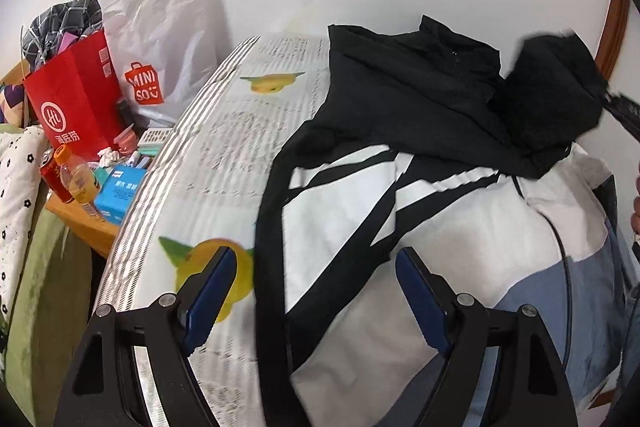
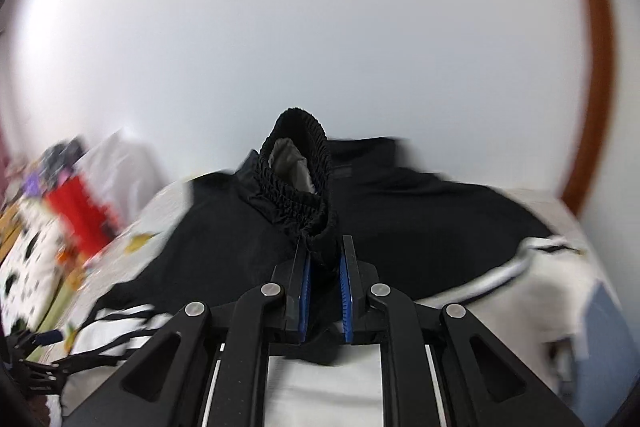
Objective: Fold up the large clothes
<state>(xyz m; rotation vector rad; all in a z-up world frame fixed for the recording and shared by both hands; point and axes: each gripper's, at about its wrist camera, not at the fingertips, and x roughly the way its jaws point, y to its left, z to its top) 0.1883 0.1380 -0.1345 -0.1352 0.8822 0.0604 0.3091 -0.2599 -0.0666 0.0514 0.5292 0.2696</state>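
Note:
A black, white and blue jacket (image 1: 460, 227) lies spread on the bed (image 1: 240, 131). My left gripper (image 1: 316, 263) is open and hovers just above the jacket's white lower part, holding nothing. My right gripper (image 2: 325, 247) is shut on the jacket's black elastic cuff (image 2: 296, 171) and holds the sleeve above the jacket's black upper part (image 2: 420, 211). In the left wrist view the lifted black sleeve (image 1: 556, 95) shows at the upper right, with the right gripper's tip beside it.
Left of the bed, a cluttered wooden side table (image 1: 76, 223) holds a red paper bag (image 1: 72, 99), a white Miniso bag (image 1: 160, 43), bottles and a blue box (image 1: 118, 191). A white wall stands behind the bed. A brown wooden frame (image 2: 600, 67) curves at right.

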